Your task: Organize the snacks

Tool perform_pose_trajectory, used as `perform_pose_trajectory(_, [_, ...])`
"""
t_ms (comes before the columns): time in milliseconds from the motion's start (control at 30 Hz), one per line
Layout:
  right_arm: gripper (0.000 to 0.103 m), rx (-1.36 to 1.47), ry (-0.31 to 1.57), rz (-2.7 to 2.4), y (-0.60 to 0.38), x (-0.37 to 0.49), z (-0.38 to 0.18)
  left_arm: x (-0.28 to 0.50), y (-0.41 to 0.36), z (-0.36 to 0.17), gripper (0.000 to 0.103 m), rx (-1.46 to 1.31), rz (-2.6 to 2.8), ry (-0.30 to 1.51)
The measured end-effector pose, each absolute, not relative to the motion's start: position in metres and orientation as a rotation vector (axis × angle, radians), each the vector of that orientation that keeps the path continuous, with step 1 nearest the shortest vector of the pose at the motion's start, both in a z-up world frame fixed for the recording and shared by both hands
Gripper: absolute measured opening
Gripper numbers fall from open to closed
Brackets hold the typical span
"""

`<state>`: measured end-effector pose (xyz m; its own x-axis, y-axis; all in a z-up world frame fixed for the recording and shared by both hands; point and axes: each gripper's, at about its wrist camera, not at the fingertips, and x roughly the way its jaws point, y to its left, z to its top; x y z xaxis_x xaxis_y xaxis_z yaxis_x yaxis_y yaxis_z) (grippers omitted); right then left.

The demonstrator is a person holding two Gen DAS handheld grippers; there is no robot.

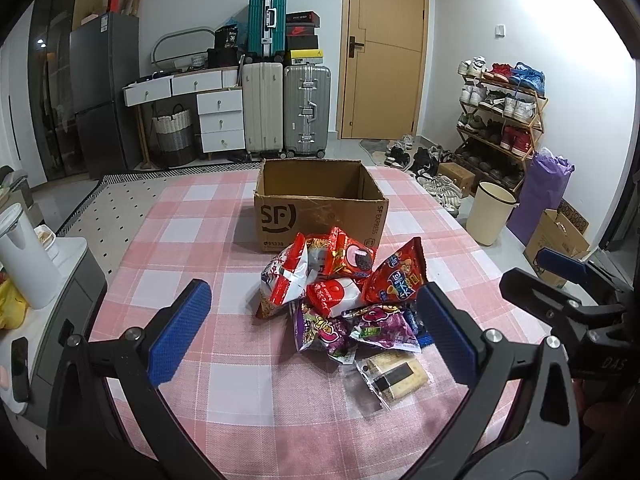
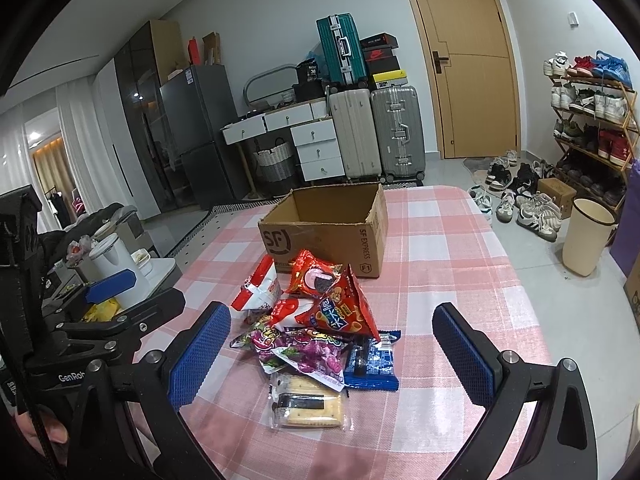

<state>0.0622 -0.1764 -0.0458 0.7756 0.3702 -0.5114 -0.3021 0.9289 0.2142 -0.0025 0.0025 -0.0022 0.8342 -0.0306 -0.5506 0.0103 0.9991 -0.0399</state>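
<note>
A pile of snack packets (image 1: 344, 292) lies on the pink checked tablecloth (image 1: 200, 240), just in front of an open, empty SF cardboard box (image 1: 320, 208). The pile has red bags (image 2: 340, 308), purple candy bags (image 2: 308, 352), a blue packet (image 2: 372, 364) and a clear cracker pack (image 2: 308, 404) nearest me. The box (image 2: 328, 232) also shows in the right wrist view. My left gripper (image 1: 316, 332) is open and empty, above the near side of the pile. My right gripper (image 2: 332, 356) is open and empty, over the pile too. Each gripper shows at the edge of the other's view.
A side cart with a white kettle (image 1: 24, 256) stands left of the table. A cream bin (image 1: 490, 212), a shoe rack (image 1: 500, 120) and loose shoes are on the floor at right. Suitcases (image 1: 284, 108), drawers and a door are at the back.
</note>
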Motion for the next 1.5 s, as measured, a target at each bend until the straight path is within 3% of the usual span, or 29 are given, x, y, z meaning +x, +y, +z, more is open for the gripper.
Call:
perform_pose_trajectory(600, [0.103, 0.137, 0.626, 0.388, -0.18, 0.085, -0.073, 0.009, 0.018, -0.017, 0.102, -0.077, -0.031, 0.594])
perform_pose_trajectory(1500, [0.103, 0.191, 0.794, 0.51, -0.16, 0.215, -0.161, 0.104, 0.036, -0.116, 0.102, -0.111, -0.125, 0.758])
